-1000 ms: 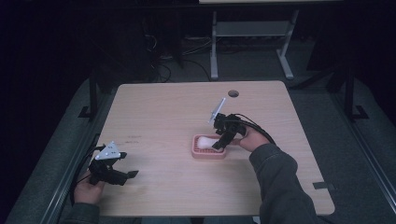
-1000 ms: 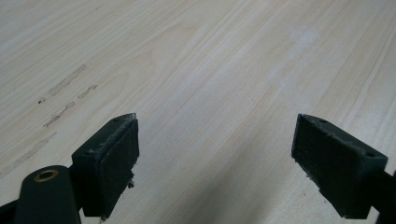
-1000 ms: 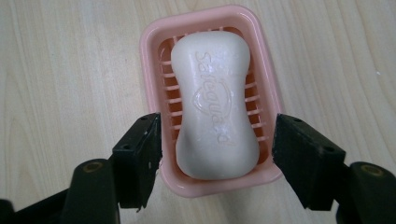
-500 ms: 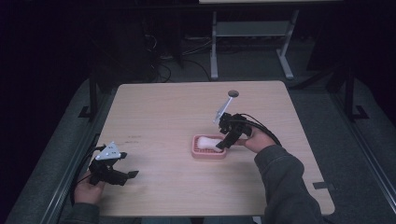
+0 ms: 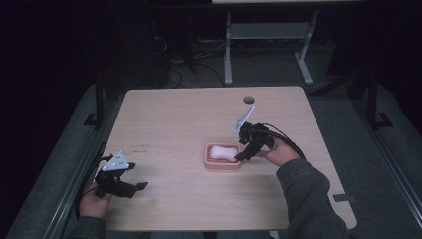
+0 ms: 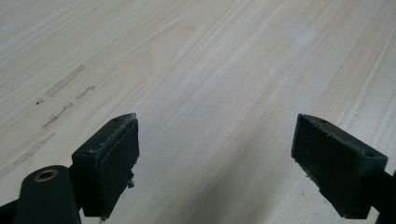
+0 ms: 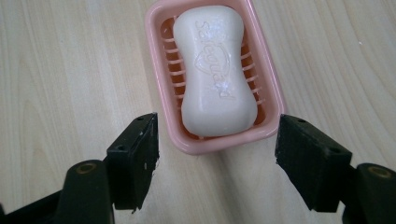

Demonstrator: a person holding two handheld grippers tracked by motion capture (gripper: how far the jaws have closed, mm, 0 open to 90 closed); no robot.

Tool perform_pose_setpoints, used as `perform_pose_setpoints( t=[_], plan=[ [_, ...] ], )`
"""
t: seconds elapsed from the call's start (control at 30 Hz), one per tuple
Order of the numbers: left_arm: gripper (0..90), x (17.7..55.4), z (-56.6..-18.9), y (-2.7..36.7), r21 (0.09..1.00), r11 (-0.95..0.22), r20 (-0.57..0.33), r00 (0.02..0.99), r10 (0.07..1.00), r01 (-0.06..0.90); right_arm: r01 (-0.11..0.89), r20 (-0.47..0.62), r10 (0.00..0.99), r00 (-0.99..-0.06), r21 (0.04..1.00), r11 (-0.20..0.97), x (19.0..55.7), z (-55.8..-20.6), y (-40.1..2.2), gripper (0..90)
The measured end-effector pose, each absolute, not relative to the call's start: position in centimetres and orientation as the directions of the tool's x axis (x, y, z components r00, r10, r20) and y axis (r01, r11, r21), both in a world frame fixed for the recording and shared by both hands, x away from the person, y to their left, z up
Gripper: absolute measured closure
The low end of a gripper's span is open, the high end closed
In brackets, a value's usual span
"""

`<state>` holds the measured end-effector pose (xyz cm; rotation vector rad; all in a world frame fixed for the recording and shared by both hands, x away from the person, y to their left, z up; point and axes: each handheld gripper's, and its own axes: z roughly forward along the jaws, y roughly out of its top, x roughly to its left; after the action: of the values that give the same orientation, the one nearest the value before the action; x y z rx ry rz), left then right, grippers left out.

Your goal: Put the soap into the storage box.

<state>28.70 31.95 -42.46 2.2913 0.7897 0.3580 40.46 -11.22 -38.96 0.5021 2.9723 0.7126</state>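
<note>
Where the right gripper [image 7: 217, 161] sits at the near short end of the pink soap dish [image 7: 161, 88], its jaws are spread wider than the dish, one to each side of that end, apart from the rim. The white Safeguard soap bar [image 7: 215, 70] lies lengthwise in the dish, directly ahead of the jaws, on the ribbed floor. In the high view the right gripper [image 5: 242, 155] meets the right end of the dish [image 5: 222, 164]. The left gripper [image 6: 217, 161] is likewise spread, holding nothing, with bare wooden table [image 6: 224, 60] ahead of it. It [image 5: 134, 186] lies well apart from the dish, near the table's front left corner.
</note>
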Motion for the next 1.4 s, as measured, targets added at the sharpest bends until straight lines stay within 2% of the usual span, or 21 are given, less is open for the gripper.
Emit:
perform_pose_setpoints(
  t=[0.57,0.67,1.4],
  plan=[
    [14.9,28.7,-42.5,32.0,0.680,-0.585,0.036,0.777,0.628,0.441,0.312,0.025,0.339,-0.940,0.462,0.830,39.5,-39.2,-12.8,29.1],
    [14.9,28.7,-42.5,32.0,0.679,-0.587,0.038,0.778,0.627,0.441,0.332,0.040,0.351,-0.935,0.441,0.834,39.3,-39.5,-13.3,28.8],
    [14.9,28.7,-42.6,31.9,0.678,-0.586,0.036,0.776,0.629,0.443,0.361,0.036,0.392,-0.919,0.475,0.802,37.0,-40.0,-16.1,27.1]
  ],
)
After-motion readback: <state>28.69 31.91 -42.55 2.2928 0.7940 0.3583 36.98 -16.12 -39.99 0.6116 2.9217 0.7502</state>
